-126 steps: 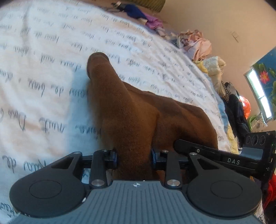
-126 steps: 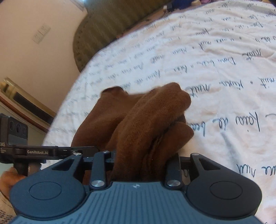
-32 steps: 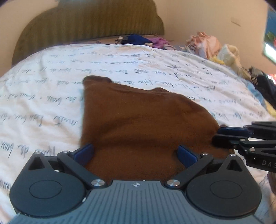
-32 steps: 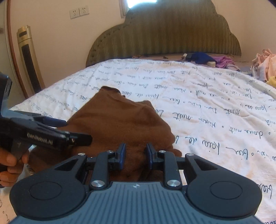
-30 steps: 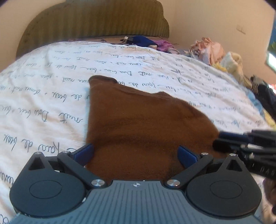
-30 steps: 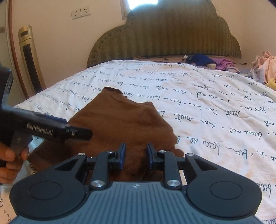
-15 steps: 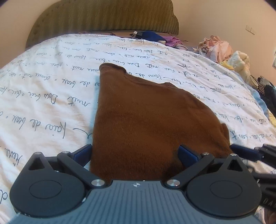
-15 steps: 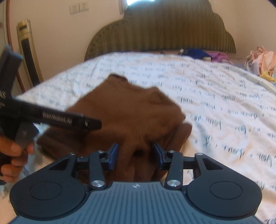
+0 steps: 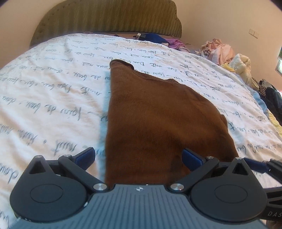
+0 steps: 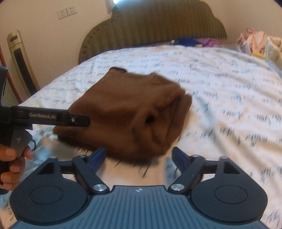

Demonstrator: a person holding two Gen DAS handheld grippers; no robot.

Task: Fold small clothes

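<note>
olive padded headboard (image 10: 153, 26) against cream wall (image 10: 44, 31) with sockets (image 10: 67, 12).

A brown fleece garment (image 9: 158, 123) lies folded flat on the script-printed white bedsheet (image 9: 52, 98), bunched at one edge.

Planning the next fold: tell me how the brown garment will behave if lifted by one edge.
The brown garment will likely droop: its near end is already bunched and creased. Its fuzzy surface probably grips rather than slips. It looks light, so it may drag across the bedsheet.
</note>
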